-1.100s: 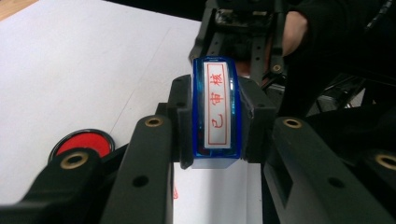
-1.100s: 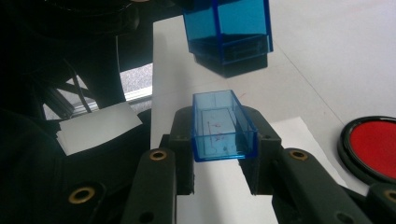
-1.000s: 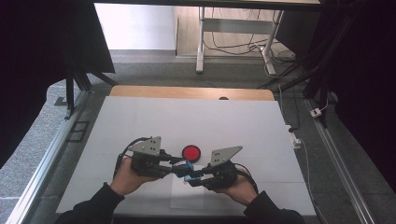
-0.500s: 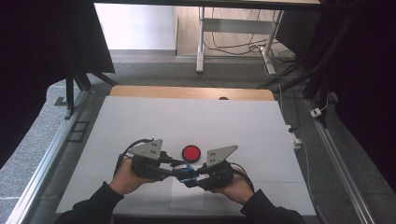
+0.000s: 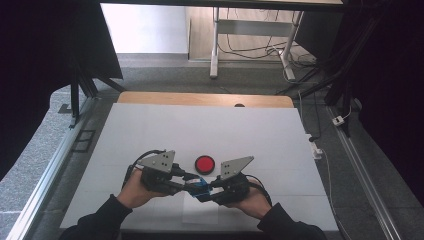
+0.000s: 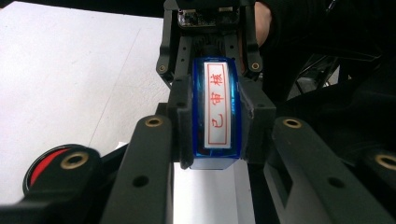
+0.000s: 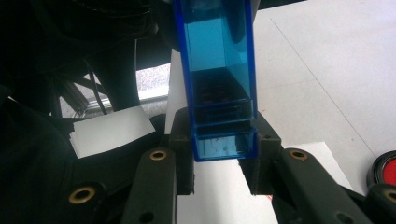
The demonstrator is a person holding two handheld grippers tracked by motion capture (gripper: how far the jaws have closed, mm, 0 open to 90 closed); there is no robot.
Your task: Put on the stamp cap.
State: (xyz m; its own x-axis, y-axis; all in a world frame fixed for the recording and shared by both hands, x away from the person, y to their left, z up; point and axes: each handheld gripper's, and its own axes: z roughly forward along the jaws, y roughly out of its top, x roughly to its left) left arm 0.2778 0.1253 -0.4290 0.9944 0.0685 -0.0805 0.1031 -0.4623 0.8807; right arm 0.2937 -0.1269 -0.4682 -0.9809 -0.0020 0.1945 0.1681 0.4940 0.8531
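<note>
Since the earlier frames both hands have slid slightly toward the person's edge of the surface [image 5: 150,125]; grippers stay joined on the same part.

Landmark: red round pad [image 5: 204,164], largest fixed item on the white sheet.

- Left gripper [image 5: 186,186] sits just near-left of the red pad, right gripper [image 5: 205,192] just near-right of it. Fingers of both meet just on the near side of the pad.
- Blue stamp [image 5: 200,188] is held between the two grippers, off the surface, just on the near side of the red pad. Translucent blue plastic body.
- Left gripper fingers [image 6: 181,119] are clamped on one end of the stamp. Right gripper fingers [image 7: 181,140] are clamped on the other end. Both grips are on smooth flat faces.
- A loose paper slip [image 5: 197,212] lies on the surface below the stamp, farther from the pad.

Risk, my read: two rigid grips on one small slick part. If the hands pull or twist out of line, one grip slips and the stamp drops or cocks sideways. If it's a cap separation, a sudden release could jerk it into the red pad.

View differences: left gripper view shows the label face with red characters [image 6: 217,105]. Right gripper view shows the clear hollow body [image 7: 217,79] and dark insert instead, no label. High view gives layout against the pad, but the stamp is too small there for detail.
</note>
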